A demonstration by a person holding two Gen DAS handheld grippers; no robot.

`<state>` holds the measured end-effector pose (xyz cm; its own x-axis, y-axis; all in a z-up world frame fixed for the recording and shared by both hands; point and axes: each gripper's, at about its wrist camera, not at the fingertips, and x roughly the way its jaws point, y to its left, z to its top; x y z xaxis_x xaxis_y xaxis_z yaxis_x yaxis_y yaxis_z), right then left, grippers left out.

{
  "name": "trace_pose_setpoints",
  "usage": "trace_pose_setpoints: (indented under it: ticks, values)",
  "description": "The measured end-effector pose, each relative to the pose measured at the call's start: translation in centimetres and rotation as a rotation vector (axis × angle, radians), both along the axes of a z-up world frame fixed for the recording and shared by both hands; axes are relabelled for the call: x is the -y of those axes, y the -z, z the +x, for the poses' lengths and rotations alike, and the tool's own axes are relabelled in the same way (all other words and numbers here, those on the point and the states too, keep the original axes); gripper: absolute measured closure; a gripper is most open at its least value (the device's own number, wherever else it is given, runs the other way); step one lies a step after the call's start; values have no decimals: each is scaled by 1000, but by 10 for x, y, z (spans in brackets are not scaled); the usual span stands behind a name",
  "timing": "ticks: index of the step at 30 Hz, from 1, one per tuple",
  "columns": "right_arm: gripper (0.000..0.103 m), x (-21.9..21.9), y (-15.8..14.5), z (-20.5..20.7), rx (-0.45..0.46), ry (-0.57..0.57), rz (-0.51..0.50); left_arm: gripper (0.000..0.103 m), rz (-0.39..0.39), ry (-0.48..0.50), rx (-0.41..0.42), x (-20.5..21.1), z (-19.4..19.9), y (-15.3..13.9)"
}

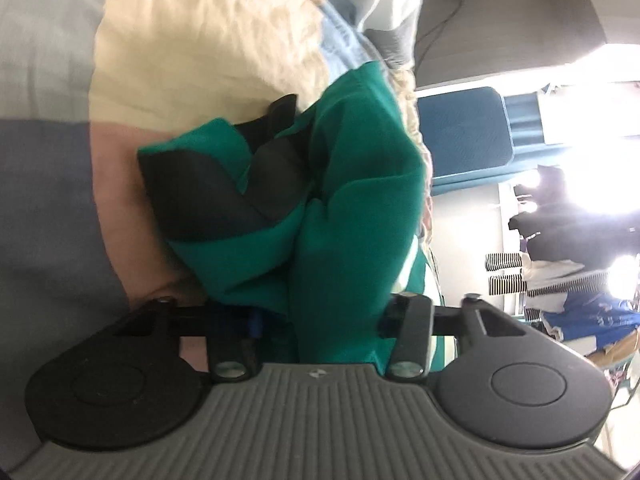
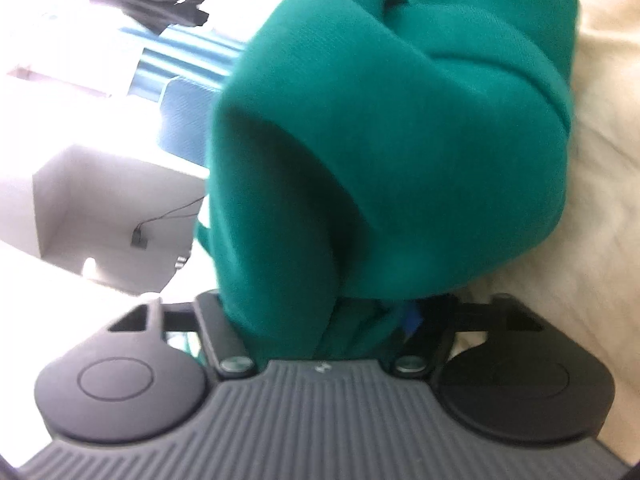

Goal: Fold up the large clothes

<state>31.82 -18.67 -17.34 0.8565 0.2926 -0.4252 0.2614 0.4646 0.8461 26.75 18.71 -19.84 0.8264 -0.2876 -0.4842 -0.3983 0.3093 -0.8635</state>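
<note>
A green garment (image 1: 352, 200) with black panels (image 1: 208, 188) is bunched up right in front of my left gripper (image 1: 316, 316). Its cloth runs down between the jaws, which are shut on it, and the fingertips are buried in the folds. In the right wrist view the same green garment (image 2: 400, 128) bulges as a thick rolled mass out of my right gripper (image 2: 324, 320). That gripper is shut on a gathered fold, and the cloth covers its fingers. The garment hangs over a cream blanket (image 1: 208, 52).
The cream blanket (image 2: 600, 160) lies on a bed with a grey-blue sheet (image 1: 44, 208) and a light blue cloth (image 1: 344, 40). Beyond the bed stand a blue padded panel (image 1: 464, 136), a white wall with a cable (image 2: 168, 216), and a person in dark clothes (image 1: 568, 216) by bright windows.
</note>
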Motion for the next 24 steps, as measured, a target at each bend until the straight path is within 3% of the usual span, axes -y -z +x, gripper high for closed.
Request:
trace_pose_setpoints:
  ticks: [3,11,15,20,22,24]
  values:
    - [60,4,-15,11,43,-30,-50,60,48,16,35,3,-2,-8]
    - [78,10,-53,9,126,-96,-187,70,89,77,129,7,-5,-36]
    - [86,26,-60,7,123,-116,-171,72,99,105,145,10,-20,-48]
    - [86,29,-51,3,81,-145,-133,72,108,93,108,14,-38,-52]
    - [80,33,-45,5,56,-148,-80,72,88,88,100,14,-44,-45]
    - [63,33,-39,8,41,-150,-39,70,89,89,104,13,-49,-40]
